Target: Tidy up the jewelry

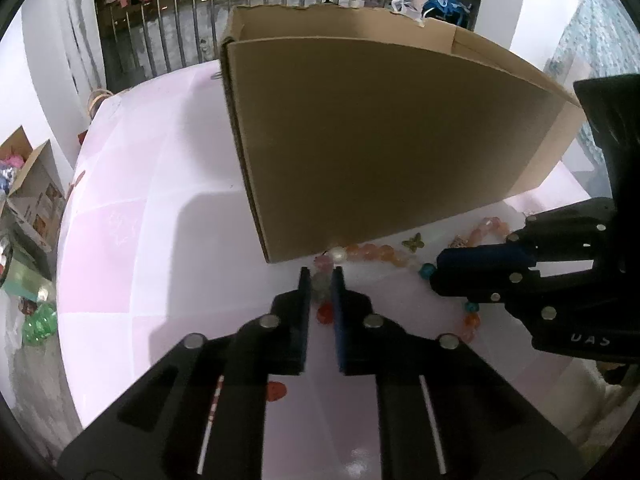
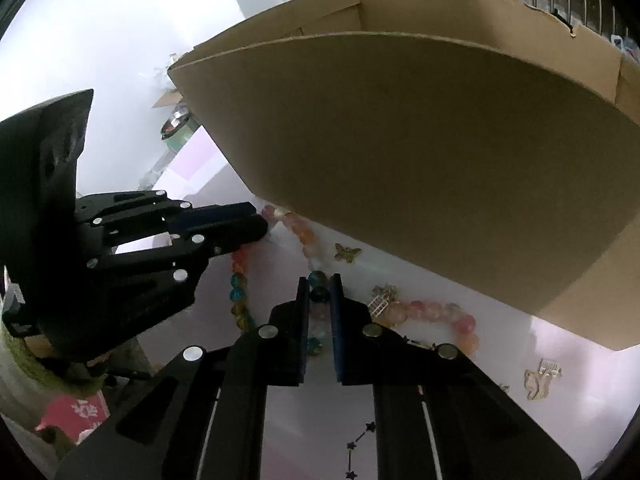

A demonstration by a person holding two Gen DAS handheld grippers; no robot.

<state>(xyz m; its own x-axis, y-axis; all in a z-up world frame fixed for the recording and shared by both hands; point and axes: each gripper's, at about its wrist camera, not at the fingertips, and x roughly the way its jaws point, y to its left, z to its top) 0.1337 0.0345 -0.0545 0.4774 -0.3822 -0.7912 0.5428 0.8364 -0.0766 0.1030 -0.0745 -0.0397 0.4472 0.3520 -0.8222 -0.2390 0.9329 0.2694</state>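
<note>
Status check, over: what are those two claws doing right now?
Left gripper and right gripper shut on bead necklace. Cardboard box close behind.

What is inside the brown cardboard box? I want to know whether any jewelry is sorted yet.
Only the bare inner walls near the rim of the brown cardboard box show. Its tall front wall hides the floor and any contents. A multicoloured bead necklace lies outside on the pink table.

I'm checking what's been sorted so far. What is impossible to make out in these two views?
- Inside of the cardboard box: both views, hidden by its near wall.
- Beads between the left gripper fingers: left view, blurred.
- Bead necklace: right view, its middle is covered by the right gripper.
- Gold charm: right view, too small.
</note>
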